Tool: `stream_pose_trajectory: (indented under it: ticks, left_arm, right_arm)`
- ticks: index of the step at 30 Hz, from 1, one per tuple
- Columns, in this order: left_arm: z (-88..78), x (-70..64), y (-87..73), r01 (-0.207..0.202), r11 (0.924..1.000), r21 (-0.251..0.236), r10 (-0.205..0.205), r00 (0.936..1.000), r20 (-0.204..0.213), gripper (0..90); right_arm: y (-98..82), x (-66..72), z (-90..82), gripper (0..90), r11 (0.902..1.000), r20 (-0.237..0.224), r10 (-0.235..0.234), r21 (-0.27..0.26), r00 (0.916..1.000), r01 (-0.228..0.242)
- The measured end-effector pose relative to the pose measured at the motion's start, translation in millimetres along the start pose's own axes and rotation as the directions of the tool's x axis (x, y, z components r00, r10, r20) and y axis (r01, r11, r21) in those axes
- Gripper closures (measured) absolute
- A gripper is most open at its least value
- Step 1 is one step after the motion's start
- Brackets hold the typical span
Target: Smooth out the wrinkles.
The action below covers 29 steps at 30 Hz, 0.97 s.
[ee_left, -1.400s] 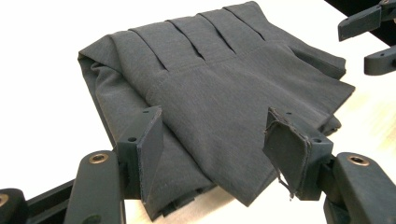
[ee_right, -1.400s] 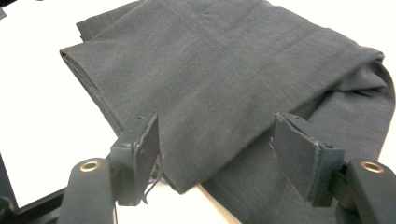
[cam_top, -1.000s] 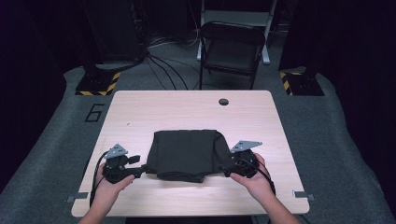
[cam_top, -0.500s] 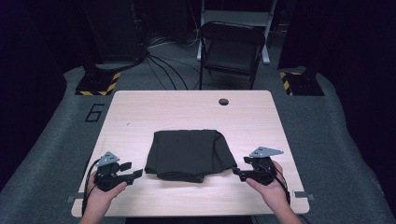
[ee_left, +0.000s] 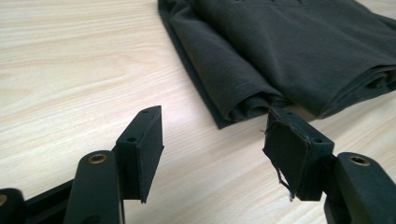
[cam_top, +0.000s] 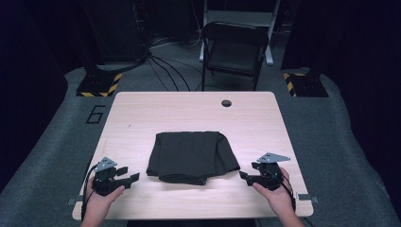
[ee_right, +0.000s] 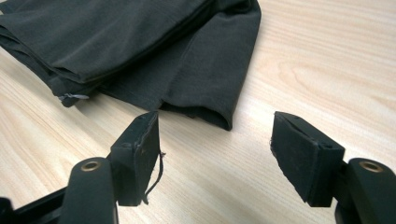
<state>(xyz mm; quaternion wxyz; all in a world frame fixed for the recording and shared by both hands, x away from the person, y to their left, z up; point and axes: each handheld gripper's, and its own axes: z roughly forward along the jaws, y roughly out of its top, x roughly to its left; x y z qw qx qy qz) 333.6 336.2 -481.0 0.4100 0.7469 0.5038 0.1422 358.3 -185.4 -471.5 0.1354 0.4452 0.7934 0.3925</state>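
Observation:
A folded dark grey garment (cam_top: pixel 191 156) lies in the middle of the light wooden table (cam_top: pixel 194 111). My left gripper (cam_top: pixel 130 176) sits low near the table's front left, a short way from the garment's left front corner, jaws open and empty. In the left gripper view the garment (ee_left: pixel 289 51) lies just beyond the left gripper (ee_left: pixel 215 140). My right gripper (cam_top: pixel 243 177) stands at the front right, close to the garment's right front corner, open and empty. In the right gripper view the garment's folded corner (ee_right: pixel 140 51) lies ahead of the right gripper (ee_right: pixel 215 149).
A round cable hole (cam_top: pixel 226 102) is near the table's far edge. A black folding chair (cam_top: pixel 234 49) stands behind the table, with cables and striped stand bases (cam_top: pixel 99 84) on the grey floor. Bare tabletop surrounds the garment.
Both hands have drawn outward and toward the front edge, away from the garment's sides. The garment lies released, slightly narrower and more bunched than a second ago.

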Motion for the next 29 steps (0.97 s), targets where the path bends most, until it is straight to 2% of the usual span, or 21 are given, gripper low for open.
stream_pose_trajectory:
  ticks: [5, 6, 8, 15, 17, 19, 21, 22, 25, 29]
  left_arm:
    - [1.3, 4.3, -3.6, 0.016, 0.9999, 0.007, -0.016, 0.9999, 0.0, 37.1]
    - [2.8, 4.9, -4.7, 0.013, 0.9999, -0.005, -0.013, 0.9999, -0.009, 37.1]
    - [4.4, 6.0, -6.7, 0.013, 0.9999, 0.001, -0.013, 0.9999, -0.007, 37.1]
    - [8.7, 8.3, -10.9, 0.019, 0.9996, 0.022, -0.019, 0.9998, -0.005, 37.1]
    - [9.2, 8.9, -11.1, 0.015, 0.9994, 0.03, -0.015, 0.9999, -0.002, 37.1]
    - [13.0, 9.6, -12.3, 0.008, 0.9992, 0.038, -0.008, 0.9998, -0.018, 37.1]
    - [15.6, 9.8, -13.2, 0.011, 0.9991, 0.041, -0.011, 0.9999, -0.013, 37.1]
    - [15.5, 10.1, -13.0, 0.008, 0.9981, 0.061, -0.007, 0.9999, -0.007, 37.1]
    - [18.1, 9.7, -13.7, 0.007, 0.9982, 0.059, -0.006, 0.9999, -0.008, 37.1]
    - [18.4, 9.2, -13.0, 0.005, 0.9976, 0.069, -0.006, 1.0, 0.004, 37.0]
  right_arm:
    - [-5.3, -4.5, 3.3, 32.3, 0.9998, 0.0, 0.018, 0.011, 0.9998, -0.018]
    - [-6.4, -4.8, 4.2, 32.3, 0.9998, 0.002, 0.018, 0.01, 0.9998, -0.018]
    - [-9.0, -4.7, 7.3, 32.5, 0.9994, 0.007, 0.002, 0.034, 1.0, -0.002]
    - [-12.9, -5.6, 15.5, 33.1, 0.9977, -0.002, -0.012, 0.067, 0.9999, 0.012]
    - [-13.1, -5.6, 16.1, 33.1, 0.9977, -0.002, -0.005, 0.067, 1.0, 0.005]
    - [-13.8, -7.7, 17.6, 33.2, 0.9972, -0.01, 0.007, 0.075, 0.9999, -0.006]
    - [-14.4, -9.1, 19.0, 33.2, 0.9974, -0.006, 0.014, 0.07, 0.9999, -0.014]
    - [-14.3, -10.0, 18.9, 33.3, 0.9971, -0.008, 0.011, 0.075, 0.9999, -0.011]
    - [-14.7, -11.3, 18.7, 33.6, 0.9969, -0.004, 0.02, 0.076, 0.9998, -0.02]
    - [-15.3, -11.8, 19.4, 35.2, 0.9972, 0.009, -0.005, 0.075, 0.9999, 0.004]
